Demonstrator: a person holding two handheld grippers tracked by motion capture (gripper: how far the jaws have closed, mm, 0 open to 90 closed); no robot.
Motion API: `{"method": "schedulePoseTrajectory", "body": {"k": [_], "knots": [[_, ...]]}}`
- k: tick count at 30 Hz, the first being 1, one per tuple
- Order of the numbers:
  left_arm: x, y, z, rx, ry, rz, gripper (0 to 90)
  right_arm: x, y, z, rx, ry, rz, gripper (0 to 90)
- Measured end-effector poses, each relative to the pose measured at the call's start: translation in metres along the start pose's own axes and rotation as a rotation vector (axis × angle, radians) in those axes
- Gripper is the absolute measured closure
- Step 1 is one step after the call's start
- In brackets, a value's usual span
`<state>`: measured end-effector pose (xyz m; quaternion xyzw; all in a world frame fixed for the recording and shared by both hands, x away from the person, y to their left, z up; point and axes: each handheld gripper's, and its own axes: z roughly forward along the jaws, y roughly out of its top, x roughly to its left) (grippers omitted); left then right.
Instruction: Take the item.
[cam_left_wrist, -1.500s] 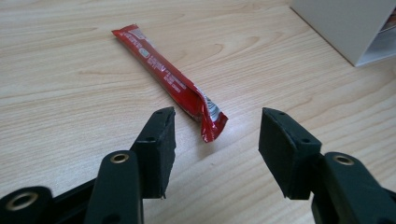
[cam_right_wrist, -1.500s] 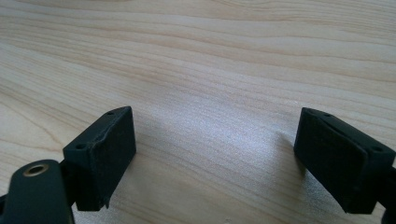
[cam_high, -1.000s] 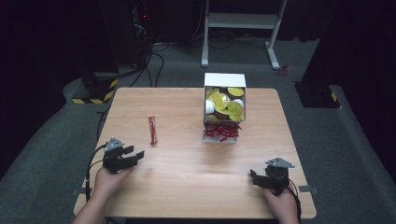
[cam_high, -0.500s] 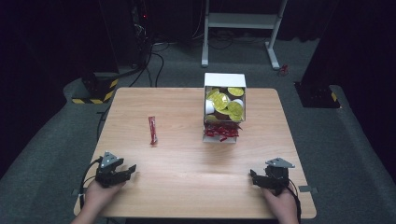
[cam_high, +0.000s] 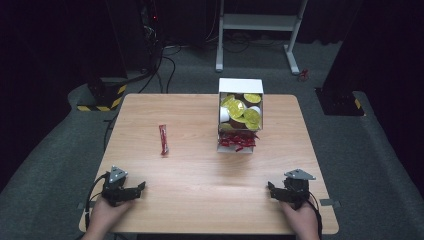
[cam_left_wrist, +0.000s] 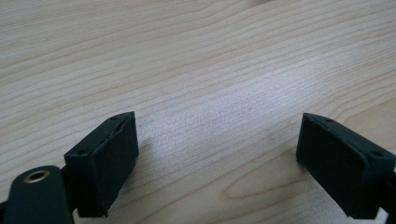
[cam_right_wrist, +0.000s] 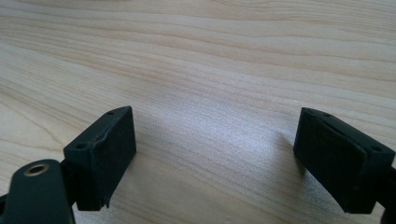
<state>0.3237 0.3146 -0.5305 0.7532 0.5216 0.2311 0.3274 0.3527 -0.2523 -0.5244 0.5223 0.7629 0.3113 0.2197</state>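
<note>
My left gripper (cam_high: 136, 189) rests at the table's near left corner, held by a hand. Its jaws have just been opening and now stand wide apart, with bare wood between them in the left gripper view (cam_left_wrist: 217, 158). At the near right, my right gripper (cam_high: 273, 190) is also held low over the table. It is open with nothing between its pads (cam_right_wrist: 215, 158). A single red sachet (cam_high: 163, 139) lies left of centre, well beyond the left gripper.
A white box (cam_high: 240, 85) at the back centre holds several yellow-lidded cups (cam_high: 243, 110), with a pile of red sachets (cam_high: 237, 141) in its front part. The wooden table (cam_high: 200, 170) ends just behind both hands. Dark floor and a white stand lie beyond.
The left hand has drawn back toward the near edge and come down to the table, and its jaws look wider now. The right hand has kept still.
</note>
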Motion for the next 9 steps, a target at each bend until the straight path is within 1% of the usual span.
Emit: {"method": "schedulePoseTrajectory", "body": {"k": [9], "knots": [[0.0003,0.0003,0.0001,0.003,-0.001,0.000,12.9,0.0000,-0.0002,-0.0001,-0.002,0.001,-0.002,12.7]]}}
